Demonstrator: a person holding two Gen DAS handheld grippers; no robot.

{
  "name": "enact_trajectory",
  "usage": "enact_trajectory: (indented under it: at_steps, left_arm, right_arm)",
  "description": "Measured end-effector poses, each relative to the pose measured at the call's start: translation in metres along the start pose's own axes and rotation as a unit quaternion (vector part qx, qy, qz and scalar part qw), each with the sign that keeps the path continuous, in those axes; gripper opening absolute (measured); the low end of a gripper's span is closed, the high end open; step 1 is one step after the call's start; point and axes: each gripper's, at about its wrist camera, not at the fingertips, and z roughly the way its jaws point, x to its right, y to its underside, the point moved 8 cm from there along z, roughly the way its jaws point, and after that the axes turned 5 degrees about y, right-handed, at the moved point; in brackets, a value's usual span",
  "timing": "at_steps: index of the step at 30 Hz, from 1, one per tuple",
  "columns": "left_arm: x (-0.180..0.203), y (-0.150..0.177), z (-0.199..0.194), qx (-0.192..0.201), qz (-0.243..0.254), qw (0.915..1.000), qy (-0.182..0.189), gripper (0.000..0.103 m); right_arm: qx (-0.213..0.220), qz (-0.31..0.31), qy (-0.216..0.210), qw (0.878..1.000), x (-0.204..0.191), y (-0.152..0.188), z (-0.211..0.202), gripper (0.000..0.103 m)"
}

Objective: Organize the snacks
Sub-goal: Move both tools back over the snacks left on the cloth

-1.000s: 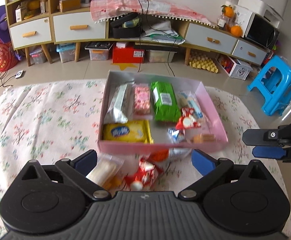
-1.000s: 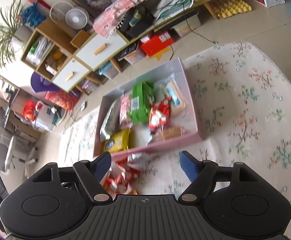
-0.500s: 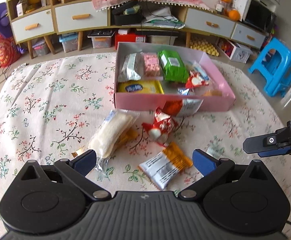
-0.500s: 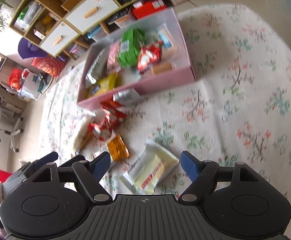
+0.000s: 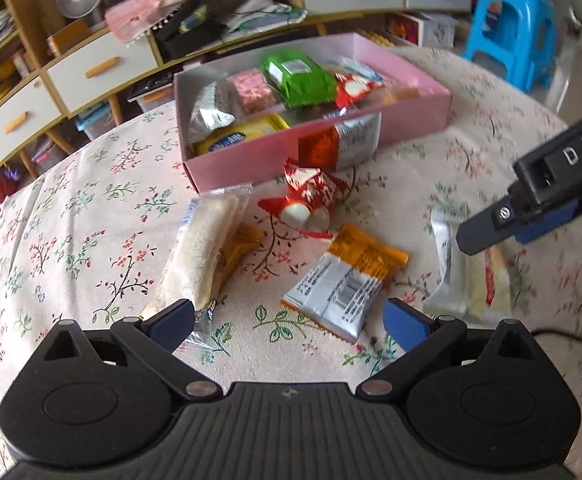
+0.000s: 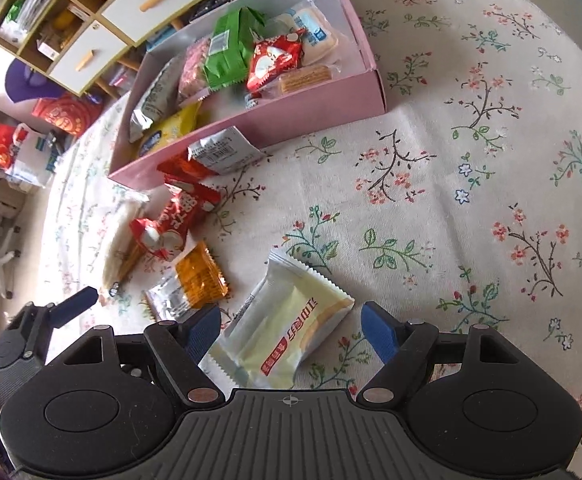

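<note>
A pink box point(image 5: 419, 120) point(image 6: 331, 104) holds several snack packs. Loose snacks lie on the floral cloth in front of it: a long white pack point(image 5: 203, 252), a red pack point(image 5: 311, 200) point(image 6: 175, 216), an orange-and-silver pack point(image 5: 347, 276) point(image 6: 195, 280), a red-and-silver pack point(image 5: 343, 144) leaning on the box wall, and a pale yellow pack point(image 6: 287, 328) point(image 5: 475, 280). My left gripper point(image 5: 287, 322) is open, just short of the orange-and-silver pack. My right gripper point(image 6: 291, 326) is open with the pale yellow pack between its fingers.
The table has a floral cloth point(image 6: 471, 200). Beyond its far edge stand wooden cabinets with drawers point(image 5: 99, 68) and a blue plastic stool point(image 5: 519, 32). The right gripper's finger point(image 5: 503, 220) reaches in above the pale yellow pack in the left wrist view.
Both grippers have pulled back from the box toward the near side and dropped lower. The right gripper now straddles the pale yellow pack. More loose snacks have come into view.
</note>
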Motion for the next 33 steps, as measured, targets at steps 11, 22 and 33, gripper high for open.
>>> enact_trajectory:
  at_steps: [11,22,33]
  left_arm:
    - [-0.003,0.011,0.004,-0.019,0.013,0.9997,0.003,0.1]
    - [-0.004,0.01,0.006,-0.014,0.016,0.9997,0.008,0.1]
    - [0.0,0.007,0.009,0.014,0.04,0.9988,0.022,0.099]
  right_arm:
    - [0.032,-0.07,0.058,0.995,-0.022,0.0,0.015,0.08]
    - [0.043,-0.18,0.074,0.98,-0.029,0.012,0.016,0.081]
    - [0.08,-0.284,0.099,0.95,0.002,0.016,0.009,0.087]
